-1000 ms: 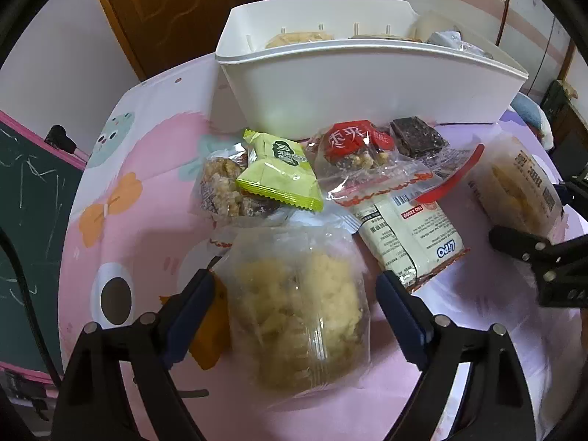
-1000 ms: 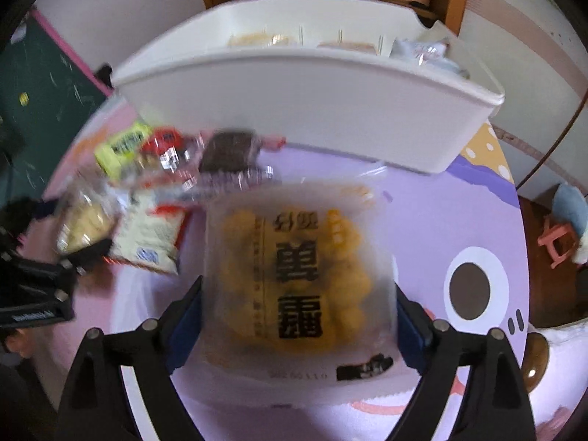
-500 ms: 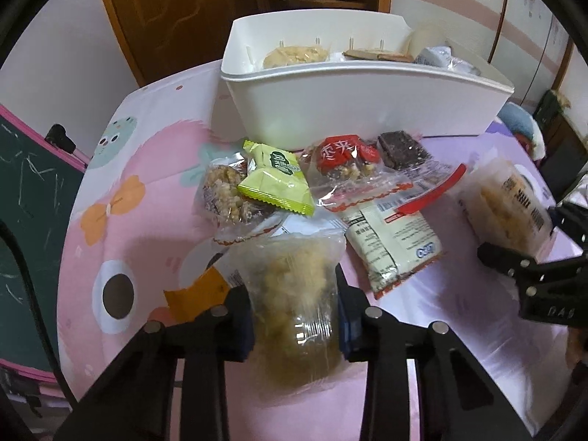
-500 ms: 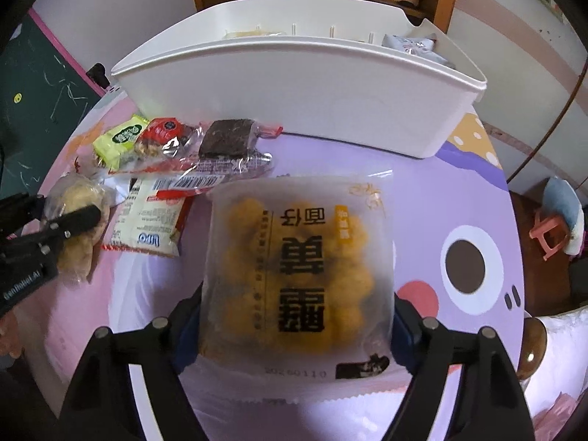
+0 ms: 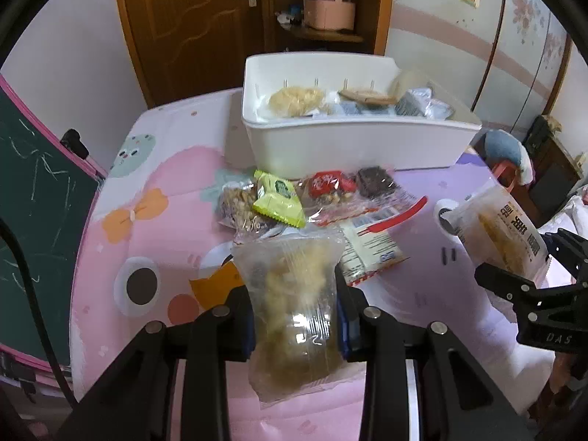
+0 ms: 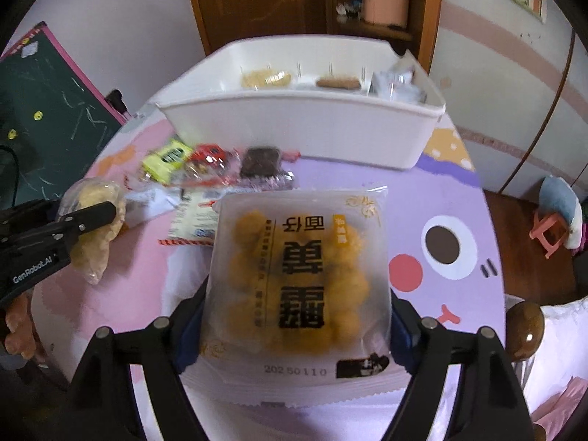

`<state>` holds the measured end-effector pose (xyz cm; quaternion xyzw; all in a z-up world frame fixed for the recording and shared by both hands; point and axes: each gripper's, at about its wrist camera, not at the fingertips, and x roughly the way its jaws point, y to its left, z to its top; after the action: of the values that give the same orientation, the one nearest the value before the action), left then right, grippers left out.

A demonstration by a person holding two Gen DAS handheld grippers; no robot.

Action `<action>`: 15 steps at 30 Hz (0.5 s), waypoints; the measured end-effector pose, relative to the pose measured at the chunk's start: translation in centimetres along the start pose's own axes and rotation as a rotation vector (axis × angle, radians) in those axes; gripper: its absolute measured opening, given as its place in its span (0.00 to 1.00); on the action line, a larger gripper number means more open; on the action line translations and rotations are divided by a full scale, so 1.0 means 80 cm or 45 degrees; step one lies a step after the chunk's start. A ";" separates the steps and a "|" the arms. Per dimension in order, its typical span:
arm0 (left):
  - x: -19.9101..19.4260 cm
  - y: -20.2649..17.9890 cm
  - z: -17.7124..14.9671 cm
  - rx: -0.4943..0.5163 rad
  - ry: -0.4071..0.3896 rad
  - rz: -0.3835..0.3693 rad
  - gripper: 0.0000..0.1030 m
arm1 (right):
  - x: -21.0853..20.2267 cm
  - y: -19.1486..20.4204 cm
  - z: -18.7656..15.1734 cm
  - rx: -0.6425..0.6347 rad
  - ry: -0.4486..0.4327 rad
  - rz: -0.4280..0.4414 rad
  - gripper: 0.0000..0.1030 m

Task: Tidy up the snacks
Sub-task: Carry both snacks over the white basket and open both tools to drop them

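My left gripper is shut on a clear bag of pale yellow crumbly snack and holds it above the table. My right gripper is shut on a frosted packet of orange balls with black characters, also lifted; it shows in the left wrist view. The white divided bin stands at the back of the table, with several snacks in it. Loose packets lie in front of it: a green one, a red one, a dark brown one and a white biscuit pack.
The round table has a pink and purple cartoon cloth. A green chalkboard stands at the left. A wooden door and a shelf are behind the bin. A pink stool is on the floor at the right.
Both grippers have risen and pulled back from the table with their bags. The left gripper closed on the crumbly bag during the last second. The bin's inside now shows.
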<state>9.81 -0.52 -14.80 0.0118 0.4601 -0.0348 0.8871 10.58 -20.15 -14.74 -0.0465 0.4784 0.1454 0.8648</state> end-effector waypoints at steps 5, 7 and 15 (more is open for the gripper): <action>-0.030 -0.006 0.013 -0.002 -0.057 -0.027 0.30 | -0.026 0.006 0.007 -0.012 -0.047 0.005 0.78; -0.044 -0.007 0.020 0.005 -0.093 -0.027 0.30 | -0.037 0.010 0.014 -0.016 -0.086 -0.013 0.78; -0.103 -0.011 0.077 0.046 -0.249 -0.037 0.30 | -0.094 0.006 0.057 0.019 -0.262 -0.043 0.78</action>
<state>10.03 -1.32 -4.56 0.0177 0.3707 -0.0570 0.9268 10.44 -20.25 -5.95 -0.0328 0.3872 0.1312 0.9120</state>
